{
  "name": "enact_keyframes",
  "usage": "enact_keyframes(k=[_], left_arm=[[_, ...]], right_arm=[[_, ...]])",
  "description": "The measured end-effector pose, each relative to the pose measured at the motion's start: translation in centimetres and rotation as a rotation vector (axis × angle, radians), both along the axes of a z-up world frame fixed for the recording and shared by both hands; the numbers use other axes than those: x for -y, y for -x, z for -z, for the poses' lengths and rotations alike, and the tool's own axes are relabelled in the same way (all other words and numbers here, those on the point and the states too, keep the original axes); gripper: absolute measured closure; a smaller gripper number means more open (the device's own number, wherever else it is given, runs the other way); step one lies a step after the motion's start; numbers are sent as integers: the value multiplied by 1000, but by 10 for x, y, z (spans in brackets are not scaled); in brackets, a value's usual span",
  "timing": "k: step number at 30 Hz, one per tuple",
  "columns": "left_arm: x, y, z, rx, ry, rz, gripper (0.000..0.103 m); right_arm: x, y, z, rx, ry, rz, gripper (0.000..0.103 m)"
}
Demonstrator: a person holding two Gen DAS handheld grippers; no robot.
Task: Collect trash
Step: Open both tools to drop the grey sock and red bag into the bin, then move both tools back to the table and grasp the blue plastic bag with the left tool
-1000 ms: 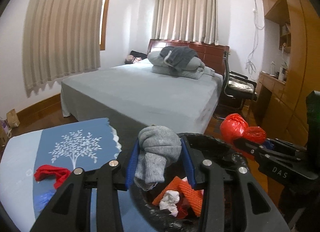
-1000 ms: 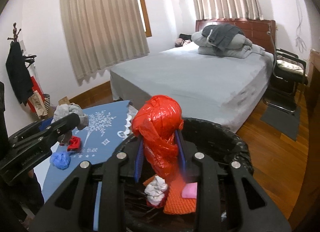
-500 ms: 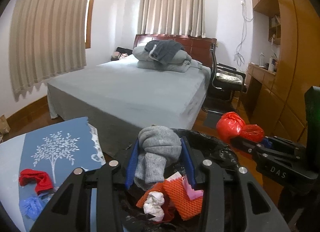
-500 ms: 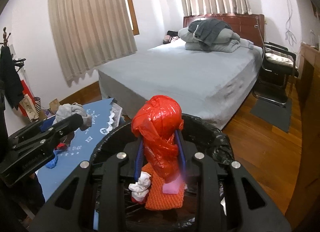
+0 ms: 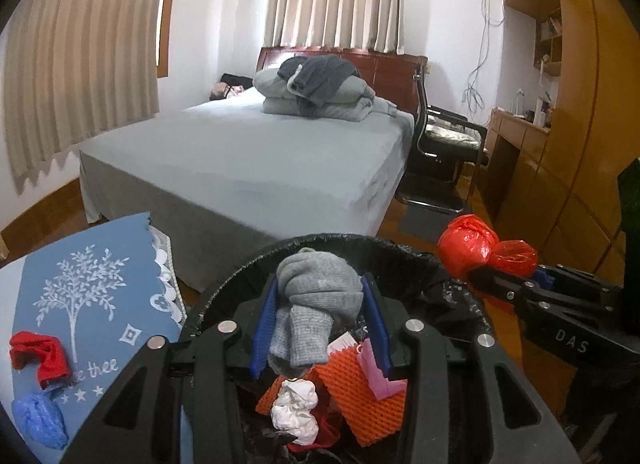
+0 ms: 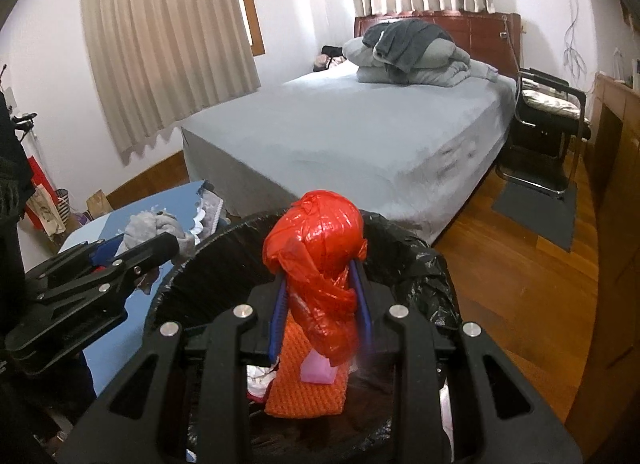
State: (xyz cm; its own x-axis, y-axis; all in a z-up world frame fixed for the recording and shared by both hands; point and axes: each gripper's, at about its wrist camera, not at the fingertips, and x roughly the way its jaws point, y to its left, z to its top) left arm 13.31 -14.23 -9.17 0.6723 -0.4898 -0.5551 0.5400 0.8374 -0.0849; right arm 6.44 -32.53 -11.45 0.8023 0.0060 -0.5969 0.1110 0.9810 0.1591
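My left gripper (image 5: 318,314) is shut on a rolled grey sock (image 5: 316,300), held over the black-lined trash bin (image 5: 452,288). My right gripper (image 6: 320,300) is shut on a crumpled red plastic bag (image 6: 320,248) above the same bin (image 6: 420,260). The right gripper with the red bag (image 5: 476,244) shows at the right of the left wrist view; the left gripper with the sock (image 6: 156,229) shows at the left of the right wrist view. Inside the bin lie an orange mesh piece (image 5: 360,404), a white wad (image 5: 296,408) and a pink scrap (image 5: 380,376).
A blue tablecloth (image 5: 92,296) to the left of the bin carries a red scrap (image 5: 40,360) and a blue wad (image 5: 38,420). Behind stands a grey bed (image 5: 260,159) with folded bedding. A black chair (image 5: 444,143) and wooden cabinets (image 5: 560,167) are at the right.
Both grippers have come forward and down over the bin with their loads still gripped. More of the bin's contents shows beneath them, and the table has slid leftward in view.
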Motion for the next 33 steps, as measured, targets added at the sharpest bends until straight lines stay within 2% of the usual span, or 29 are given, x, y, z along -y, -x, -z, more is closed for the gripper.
enact_keyframes(k=[5,9,11,12,13,14,15,17,18,19,24,33], left_arm=[[4,-9,9,-25,0,4,61],[3,-13,13,-36,4,7,47],[3,-14,13,-34,4,2,42],[1,-14,12,-31,4,-5,40],[-1,-14,12,-30,4,-9,38],[-3,-14,12,-28,4,-17,37],[-6,-14,11,-27,3,-26,35],[-12,-15,10,-18,0,-45,29],[-18,-14,8,-8,-2,-61,22],[-23,-13,7,0,-3,-76,18],[-53,-11,2,16,-12,-147,11],[-129,-2,-2,45,-44,-305,9]], right_arm=[[3,-10,11,-27,2,-1,73],[6,-15,17,-43,7,10,64],[8,-16,18,-41,8,21,52],[9,-15,19,-41,8,26,50],[10,-15,19,-41,9,31,44],[11,-15,19,-40,10,38,34],[11,-14,18,-37,9,46,29],[13,-11,16,-25,-14,63,13],[13,-10,15,-21,-23,67,11],[12,-9,14,-21,-31,68,10],[3,-10,10,-26,-37,62,7],[-41,-16,6,-6,-37,-7,6]])
